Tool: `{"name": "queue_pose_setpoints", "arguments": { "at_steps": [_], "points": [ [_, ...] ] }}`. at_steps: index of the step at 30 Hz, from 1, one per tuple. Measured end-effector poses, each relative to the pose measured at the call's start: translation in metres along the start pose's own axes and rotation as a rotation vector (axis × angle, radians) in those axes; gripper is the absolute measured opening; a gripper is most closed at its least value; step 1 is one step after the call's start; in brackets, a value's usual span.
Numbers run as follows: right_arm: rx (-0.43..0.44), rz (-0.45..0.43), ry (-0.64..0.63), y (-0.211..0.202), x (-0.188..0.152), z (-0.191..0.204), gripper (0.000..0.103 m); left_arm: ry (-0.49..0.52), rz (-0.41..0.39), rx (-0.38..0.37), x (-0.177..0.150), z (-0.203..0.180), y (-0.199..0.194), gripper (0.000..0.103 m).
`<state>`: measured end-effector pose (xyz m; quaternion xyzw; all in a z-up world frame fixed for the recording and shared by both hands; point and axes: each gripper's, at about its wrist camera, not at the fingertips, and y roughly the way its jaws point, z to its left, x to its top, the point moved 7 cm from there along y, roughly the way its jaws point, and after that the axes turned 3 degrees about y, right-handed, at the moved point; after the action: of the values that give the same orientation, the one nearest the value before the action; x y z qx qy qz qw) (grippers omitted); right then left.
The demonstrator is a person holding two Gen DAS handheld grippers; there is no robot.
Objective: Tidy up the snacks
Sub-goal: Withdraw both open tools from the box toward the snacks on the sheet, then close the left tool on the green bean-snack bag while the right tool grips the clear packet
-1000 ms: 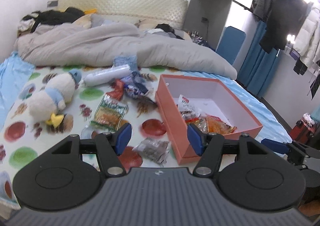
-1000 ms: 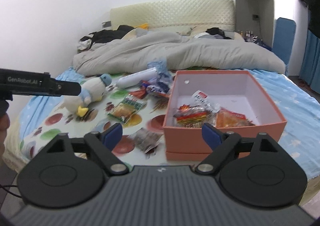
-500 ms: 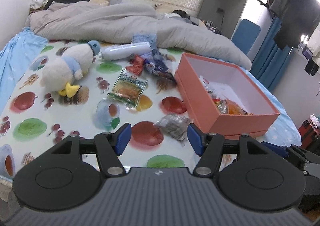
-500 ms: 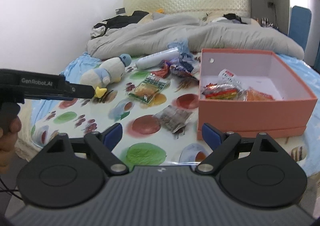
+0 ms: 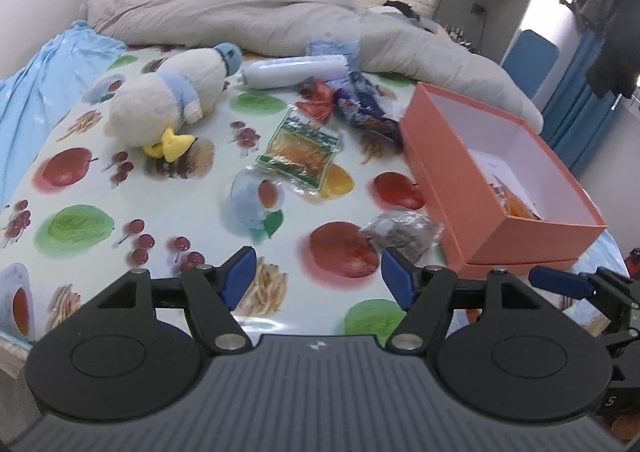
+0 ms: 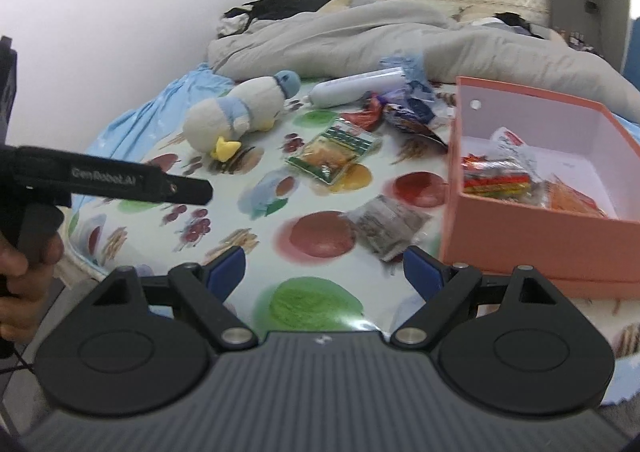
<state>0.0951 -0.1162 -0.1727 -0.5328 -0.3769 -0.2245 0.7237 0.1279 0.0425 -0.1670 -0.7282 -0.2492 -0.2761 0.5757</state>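
Your left tongs [image 5: 319, 278] stand wide apart and hold nothing, hovering over the near edge of the bed, above the fruit-print cloth [image 5: 80, 188]. Your right tongs [image 6: 326, 274] are spread just as wide and equally bare, pointing at the same cloth from the right.

Just ahead of both sets of tongs lies a dark grey snack packet [image 5: 402, 232], flat on the cloth and close beside the near left corner of the orange box [image 5: 452, 188]; whether it touches the box you cannot tell. The box sits open on the right part of the bed and already has several bright wrappers [image 6: 496, 178] in it.

Farther back, a green and orange snack bag [image 5: 302, 150] lies flat in the middle of the cloth. Beyond it, a cluster of red and purple wrappers [image 5: 352, 106] rests near the far left corner of the box, with a white tube [image 5: 296, 72] behind them. A plush duck [image 5: 172, 104] lies on its side to the left. A grey duvet [image 5: 248, 12] is heaped across the head of the bed.
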Motion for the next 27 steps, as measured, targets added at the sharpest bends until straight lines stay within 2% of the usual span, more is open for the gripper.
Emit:
{"name": "queue_pose_setpoints", "arguments": {
  "at_steps": [4, 6, 8, 12, 16, 19, 24, 27],
  "points": [
    [-0.011, 0.019, -0.044, 0.019, 0.008, 0.002, 0.087, -0.003, 0.012, 0.015, 0.008, 0.010, 0.018, 0.078],
    [-0.052, 0.056, -0.082, 0.034, 0.011, 0.001, 0.087, 0.004, 0.027, 0.018, 0.014, 0.012, 0.030, 0.082],
    [-0.071, 0.086, -0.110, 0.049, 0.013, -0.002, 0.087, 0.021, 0.043, 0.018, 0.020, 0.014, 0.044, 0.092],
    [-0.086, 0.125, -0.145, 0.078, 0.020, -0.007, 0.087, 0.070, 0.072, 0.028, 0.032, 0.017, 0.075, 0.092],
    [-0.062, 0.158, -0.183, 0.101, 0.027, -0.006, 0.086, 0.174, 0.088, 0.044, 0.045, 0.015, 0.109, 0.093],
    [-0.055, 0.190, -0.214, 0.119, 0.030, -0.009, 0.086, 0.194, 0.106, 0.034, 0.054, 0.017, 0.136, 0.097],
    [-0.119, 0.202, -0.354, 0.145, 0.030, -0.014, 0.084, 0.257, 0.126, 0.058, 0.067, 0.020, 0.182, 0.097],
    [-0.143, 0.203, -0.409, 0.155, 0.030, -0.015, 0.084, 0.263, 0.126, 0.074, 0.080, 0.023, 0.207, 0.097]
  ]
}}
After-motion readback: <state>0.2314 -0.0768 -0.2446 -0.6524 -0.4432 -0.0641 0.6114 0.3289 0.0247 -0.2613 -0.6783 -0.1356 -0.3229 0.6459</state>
